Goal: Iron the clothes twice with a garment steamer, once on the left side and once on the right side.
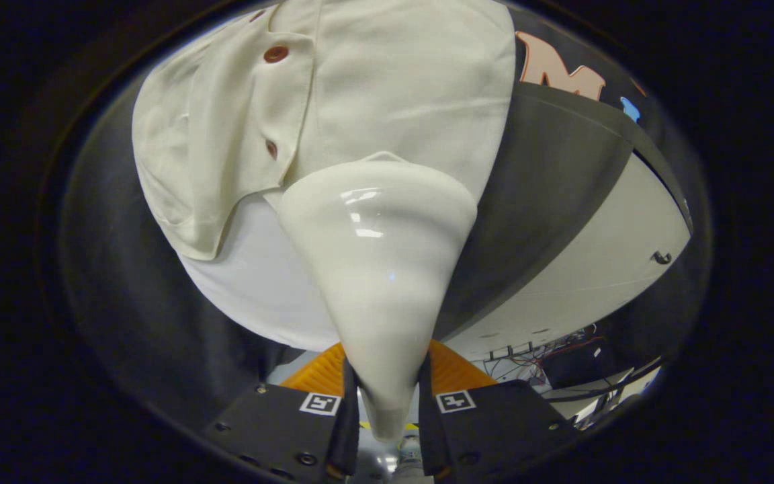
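Note:
A glossy cream garment steamer [377,269] rises from between my fingers, narrow at its handle and widening to a head. My gripper [387,403] is shut on that handle, a finger pressing each side. The steamer's head rests against a cream shirt [387,87] with dark red buttons [275,54] hanging just beyond it. The head sits on the panel right of the button placket. Under the shirt's open left flap a white undershirt [259,282] shows. Where the head meets the cloth is hidden by the steamer itself.
Black cloth walls [548,188] stand on both sides of the shirt. A pale panel [615,255] with a small hook lies to the right, with tangled cables [562,349] below it. An orange ribbed part [454,370] sits behind my fingers.

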The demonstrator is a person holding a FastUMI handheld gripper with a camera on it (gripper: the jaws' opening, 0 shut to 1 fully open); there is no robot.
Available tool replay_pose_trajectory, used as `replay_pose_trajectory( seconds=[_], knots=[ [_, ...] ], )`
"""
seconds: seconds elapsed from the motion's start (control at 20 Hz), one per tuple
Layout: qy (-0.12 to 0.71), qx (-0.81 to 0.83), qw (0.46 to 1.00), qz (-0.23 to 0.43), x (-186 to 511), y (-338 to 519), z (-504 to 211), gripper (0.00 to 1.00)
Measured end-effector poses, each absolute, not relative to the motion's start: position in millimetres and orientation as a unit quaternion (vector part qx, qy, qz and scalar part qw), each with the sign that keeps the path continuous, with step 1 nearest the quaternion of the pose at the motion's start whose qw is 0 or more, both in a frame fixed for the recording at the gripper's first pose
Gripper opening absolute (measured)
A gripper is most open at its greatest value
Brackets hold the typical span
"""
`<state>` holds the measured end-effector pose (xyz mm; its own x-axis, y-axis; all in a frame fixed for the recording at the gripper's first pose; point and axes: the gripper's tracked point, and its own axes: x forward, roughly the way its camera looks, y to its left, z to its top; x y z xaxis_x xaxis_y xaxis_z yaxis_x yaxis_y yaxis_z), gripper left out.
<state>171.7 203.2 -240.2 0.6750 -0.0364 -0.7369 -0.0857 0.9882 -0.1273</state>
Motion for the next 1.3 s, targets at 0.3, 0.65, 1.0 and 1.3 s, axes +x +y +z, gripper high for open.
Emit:
replay_pose_trajectory(
  seconds=[0.3, 0.65, 1.0, 1.3],
  knots=[
    [0.403, -0.08, 0.912, 0.011, 138.3, 200.0, -252.6, 0.37],
    [0.395, -0.053, 0.917, -0.012, 86.8, 193.9, -245.0, 0.37],
    [0.351, -0.036, 0.935, -0.026, 38.1, 177.2, -184.3, 0.37],
    [0.297, -0.021, 0.954, -0.028, 1.0, 163.4, -124.9, 0.37]
  ],
)
